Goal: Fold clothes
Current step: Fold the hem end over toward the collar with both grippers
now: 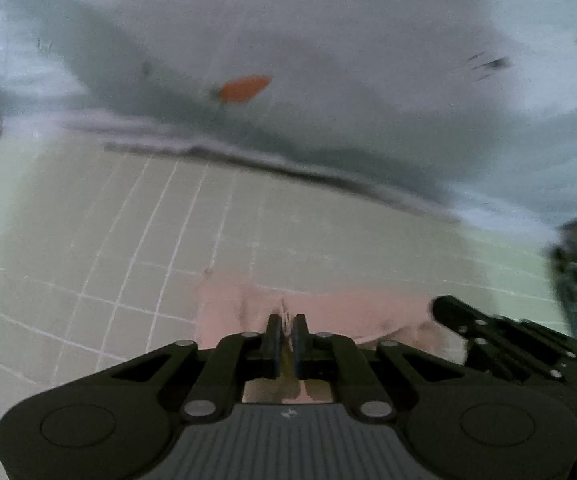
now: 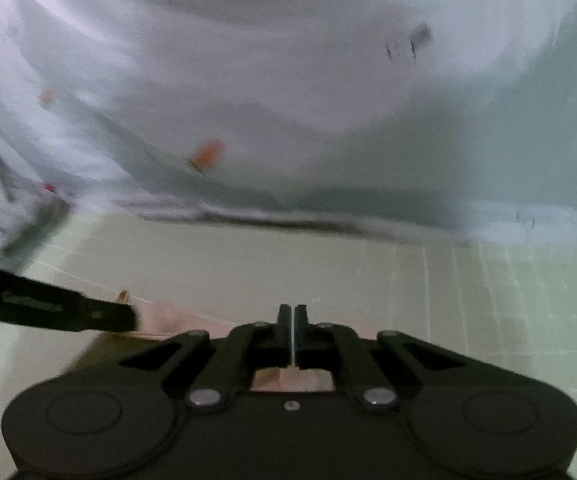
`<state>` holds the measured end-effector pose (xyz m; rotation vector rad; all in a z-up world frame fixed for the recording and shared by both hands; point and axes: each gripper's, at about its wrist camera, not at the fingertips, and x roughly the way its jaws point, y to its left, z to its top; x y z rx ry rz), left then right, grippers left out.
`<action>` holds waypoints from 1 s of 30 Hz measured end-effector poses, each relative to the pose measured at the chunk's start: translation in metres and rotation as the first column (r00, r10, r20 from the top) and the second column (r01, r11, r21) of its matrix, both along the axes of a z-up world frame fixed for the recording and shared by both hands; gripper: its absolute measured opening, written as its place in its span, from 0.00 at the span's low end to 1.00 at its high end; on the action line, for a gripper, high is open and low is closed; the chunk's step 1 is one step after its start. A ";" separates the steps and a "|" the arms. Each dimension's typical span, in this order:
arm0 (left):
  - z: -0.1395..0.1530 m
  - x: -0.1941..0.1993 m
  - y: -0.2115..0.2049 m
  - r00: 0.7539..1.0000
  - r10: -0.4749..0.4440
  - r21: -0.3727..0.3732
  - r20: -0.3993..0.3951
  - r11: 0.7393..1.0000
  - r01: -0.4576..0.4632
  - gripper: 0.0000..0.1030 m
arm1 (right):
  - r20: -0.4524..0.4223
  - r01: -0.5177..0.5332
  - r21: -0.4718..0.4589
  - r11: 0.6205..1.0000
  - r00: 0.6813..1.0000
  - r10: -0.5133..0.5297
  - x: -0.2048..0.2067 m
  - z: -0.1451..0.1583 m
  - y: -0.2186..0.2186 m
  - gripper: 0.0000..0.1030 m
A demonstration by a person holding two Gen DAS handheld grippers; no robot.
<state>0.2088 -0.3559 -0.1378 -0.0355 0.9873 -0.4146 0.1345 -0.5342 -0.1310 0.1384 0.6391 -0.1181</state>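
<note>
Two tongs, left [image 1: 286, 322] and right [image 2: 292, 314], each pinch one pink cloth [image 1: 340, 308].

Both views dim, soft even light, heavy motion blur all over; fisheye bending with black corners at 11 and 1 o'clock.

Pale pink garment [image 1: 328, 312], thin and creased, lying on the green gridded mat with one edge lifted and pinched between black fingers, blurred, partly hidden behind them.
</note>
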 end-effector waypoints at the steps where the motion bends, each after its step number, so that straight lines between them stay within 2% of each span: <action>1: -0.013 0.007 0.001 1.000 0.018 0.012 -0.021 1.000 -0.018 0.04 | -0.031 0.016 0.005 1.000 0.999 -0.016 0.010 -0.012 -0.006 0.01; 4: -0.037 0.020 0.007 0.997 0.046 0.003 -0.060 0.999 -0.046 0.05 | -0.079 0.071 0.082 0.994 0.995 -0.064 0.024 -0.040 -0.025 0.01; 7: -0.039 0.026 0.018 0.995 0.070 -0.034 -0.076 0.997 -0.073 0.07 | -0.095 0.109 0.137 0.985 0.991 -0.096 0.020 -0.052 -0.036 0.02; 10: -0.033 0.031 0.032 0.991 0.098 -0.092 -0.093 0.990 -0.106 0.25 | -0.081 0.149 0.162 0.975 0.987 -0.137 0.009 -0.048 -0.040 0.06; 11: -0.027 0.031 0.038 0.990 0.105 -0.110 -0.090 0.987 -0.115 0.32 | -0.072 0.154 0.168 0.974 0.987 -0.144 0.004 -0.042 -0.040 0.10; 13: -0.015 0.026 0.048 0.993 0.098 -0.133 -0.069 0.985 -0.106 0.41 | -0.051 0.161 0.177 0.971 0.987 -0.154 -0.007 -0.031 -0.038 0.27; 14: -0.010 0.024 0.050 0.994 0.091 -0.135 -0.060 0.986 -0.098 0.50 | -0.042 0.159 0.180 0.971 0.987 -0.154 -0.009 -0.027 -0.037 0.43; 15: -0.006 0.017 0.053 0.995 0.081 -0.135 -0.052 0.987 -0.088 0.58 | -0.025 0.148 0.187 0.971 0.989 -0.146 -0.016 -0.021 -0.033 0.45; 17: -0.005 0.006 0.060 0.997 0.043 -0.141 -0.056 0.989 -0.051 0.62 | -0.007 0.127 0.208 0.970 0.992 -0.128 -0.023 -0.014 -0.028 0.45; 19: -0.012 -0.003 0.062 0.996 0.012 -0.136 -0.089 0.990 -0.024 0.62 | 0.000 0.100 0.243 0.965 0.995 -0.103 -0.031 -0.013 -0.022 0.45; 22: -0.026 -0.015 0.059 0.990 -0.027 -0.132 -0.138 0.991 0.008 0.60 | -0.044 0.068 0.239 0.969 0.997 -0.059 -0.031 -0.020 -0.011 0.45; 23: -0.030 -0.019 0.056 0.989 -0.031 -0.126 -0.142 0.992 0.013 0.55 | -0.059 0.057 0.238 0.970 0.997 -0.044 -0.032 -0.022 -0.008 0.45; 24: -0.034 -0.023 0.054 0.990 -0.025 -0.117 -0.138 0.993 0.008 0.35 | -0.058 0.061 0.227 0.972 0.997 -0.049 -0.033 -0.022 -0.007 0.44; 25: -0.034 -0.027 0.052 0.992 -0.013 -0.114 -0.126 0.994 -0.001 0.17 | -0.058 0.064 0.216 0.974 0.997 -0.053 -0.034 -0.022 -0.006 0.40; 26: -0.031 -0.029 0.050 0.994 -0.018 -0.110 -0.111 0.994 0.006 0.05 | -0.057 0.068 0.205 0.976 0.997 -0.057 -0.036 -0.022 -0.005 0.17; 27: -0.028 -0.030 0.047 0.995 -0.027 -0.106 -0.095 0.994 0.017 0.05 | -0.057 0.072 0.194 0.978 0.996 -0.062 -0.037 -0.022 -0.004 0.04; 30: -0.008 -0.037 0.043 0.998 -0.062 -0.077 -0.003 0.995 0.062 0.05 | -0.008 0.090 0.147 0.985 0.996 -0.089 -0.048 -0.009 -0.002 0.04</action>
